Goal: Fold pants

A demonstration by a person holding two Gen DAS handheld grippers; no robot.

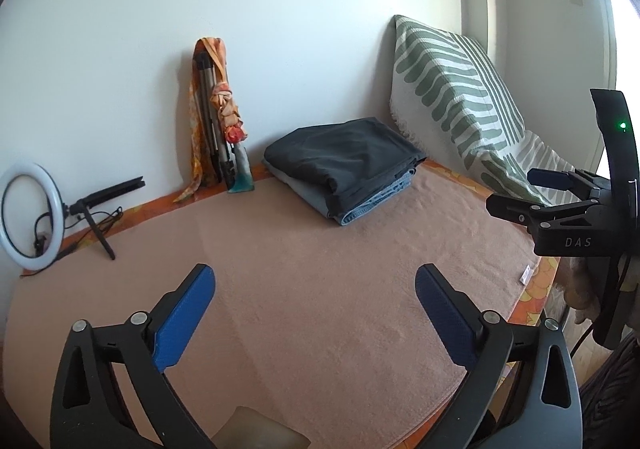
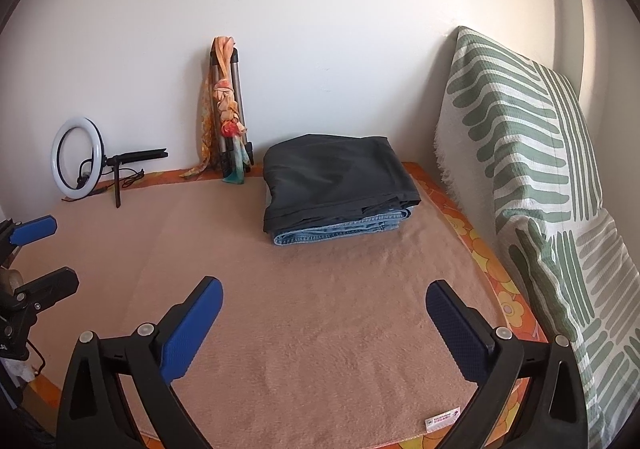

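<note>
Two folded garments are all we can make out in the stack at the far side of the bed: dark pants (image 1: 344, 153) on top, lying flat with a few soft creases, and blue jeans (image 1: 372, 205) underneath, of which only the folded edges peek out at the near side. Whether more lies inside the pile we cannot tell. It sits on the peach blanket (image 1: 320, 309) near the wall, just beside the green-striped pillow (image 1: 452, 89) propped in the corner, and well apart from both pairs of tongs. Our left tongs (image 1: 315, 289) hover over the near part of the blanket, jaws spread wide with nothing between the blue pads (image 1: 182, 319). Our right tongs (image 2: 324, 301) are likewise wide apart and empty; in the left view they are cut off at the right edge, showing only the tips. Against the wall a folded tripod (image 2: 232, 109) stands half wrapped in an orange scarf (image 2: 226, 97), and a ring light (image 2: 78, 157) rests at the far left. A small white label (image 2: 442, 419) lies at the blanket's near corner, its print too small to read.
</note>
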